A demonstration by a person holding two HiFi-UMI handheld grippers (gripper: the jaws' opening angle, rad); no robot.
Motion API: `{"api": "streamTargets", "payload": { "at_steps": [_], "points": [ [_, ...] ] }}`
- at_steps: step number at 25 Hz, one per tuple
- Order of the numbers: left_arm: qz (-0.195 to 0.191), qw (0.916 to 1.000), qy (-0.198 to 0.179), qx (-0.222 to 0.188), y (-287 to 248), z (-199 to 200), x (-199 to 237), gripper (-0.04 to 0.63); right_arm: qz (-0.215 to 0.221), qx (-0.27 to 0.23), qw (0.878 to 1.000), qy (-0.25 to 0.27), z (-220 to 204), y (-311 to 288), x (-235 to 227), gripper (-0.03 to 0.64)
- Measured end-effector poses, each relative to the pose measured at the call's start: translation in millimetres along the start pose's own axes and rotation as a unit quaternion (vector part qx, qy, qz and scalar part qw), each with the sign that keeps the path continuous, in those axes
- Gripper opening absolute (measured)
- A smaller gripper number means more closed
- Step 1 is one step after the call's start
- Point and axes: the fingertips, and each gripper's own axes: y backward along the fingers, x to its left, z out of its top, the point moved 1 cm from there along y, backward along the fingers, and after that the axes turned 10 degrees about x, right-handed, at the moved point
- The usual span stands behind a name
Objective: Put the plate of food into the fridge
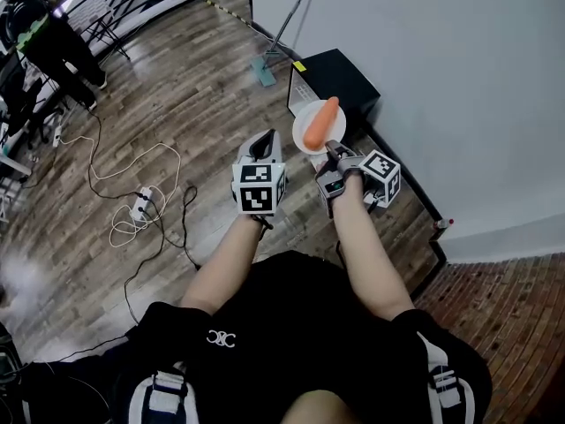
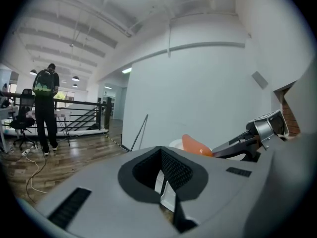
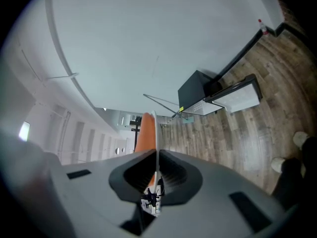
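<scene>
Plate (image 1: pixel 339 129): small, white, carried in the air over the wood floor (image 1: pixel 177 87), near the low black fridge (image 1: pixel 340 76) that stood against the pale wall (image 1: pixel 424 60). One orange carrot (image 1: pixel 321 124) lay loose on it, lengthwise, tip toward the fridge.

Right tool (image 1: pixel 332 153): clenched on the plate's near rim. In the right gripper view the plate (image 3: pixel 156 133) ran edge-on between the jaws, with the carrot (image 3: pixel 144 133) on one face.

Left tool (image 1: pixel 265 141): jaws together, nothing between them, held just beside the right tool and clear of the plate.

Handling, judged:
- Plate looked rigid, glossy and breakable. A rim pinch gives little contact area, so slip or twist in the jaws is the risk.
- The load seemed light, but all of it sat beyond the grip and so levers against it.
- Carrot unrestrained, round, likely to roll. Keep the plate level and move slowly.
- Support under the far rim from the left tool would steady it.

A pale panel beside the fridge (image 3: pixel 195 90) in the right gripper view may be its open door; not certain.
</scene>
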Motion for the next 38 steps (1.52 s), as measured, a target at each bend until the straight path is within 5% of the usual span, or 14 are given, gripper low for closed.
{"api": "streamTargets", "payload": {
  "at_steps": [20, 25, 38],
  "points": [
    [-0.020, 0.9991, 0.033, 0.019, -24, -1, 103, -0.003, -0.004, -0.004, 1.000, 0.015, -25, -88, 23, 0.029],
    [-0.003, 0.9987, 0.047, 0.017, -58, 15, 128, -0.003, 0.002, 0.001, 1.000, 0.002, 2, -130, 26, 0.029],
    [-0.011, 0.9991, -0.003, 0.040, -214, 97, 139, -0.003, 0.022, -0.020, 1.000, -0.007, 145, -234, 47, 0.029]
  ]
}}
